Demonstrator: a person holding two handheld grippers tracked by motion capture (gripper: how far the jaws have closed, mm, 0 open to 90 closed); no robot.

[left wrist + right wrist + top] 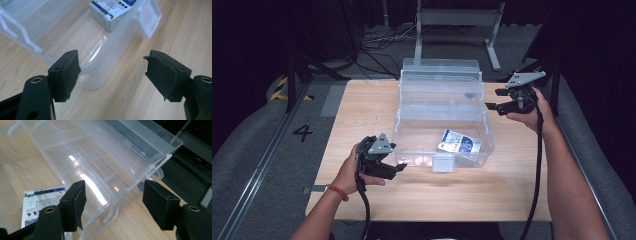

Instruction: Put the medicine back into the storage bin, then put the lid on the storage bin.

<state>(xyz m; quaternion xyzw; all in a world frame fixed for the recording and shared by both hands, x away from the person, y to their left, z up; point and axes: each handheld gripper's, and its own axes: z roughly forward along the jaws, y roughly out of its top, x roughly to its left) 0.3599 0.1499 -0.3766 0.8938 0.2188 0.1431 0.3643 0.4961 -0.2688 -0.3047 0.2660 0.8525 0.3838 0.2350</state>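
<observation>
I am viewing a clear plastic storage box point(439, 112) sitting on the wooden table point(362, 100), its long axis running away from the person toward the far edge; its hinged lid point(441, 70) is standing open at the far end, tilting back. The box is rectangular with rounded corners, glossy and see-through, and a small latch tab point(443, 163) is projecting from its near wall. Inside, on the floor near the front right, a flat white-and-blue printed carton point(459, 142) is lying at a slant. I am holding the left gripper point(396, 169) just beside the near left corner, released, its matte black pads gripping nothing; the right gripper point(498, 100) is hovering near the far right wall, likewise released, the lid's edge showing beyond its jaws in the right gripper view.
</observation>
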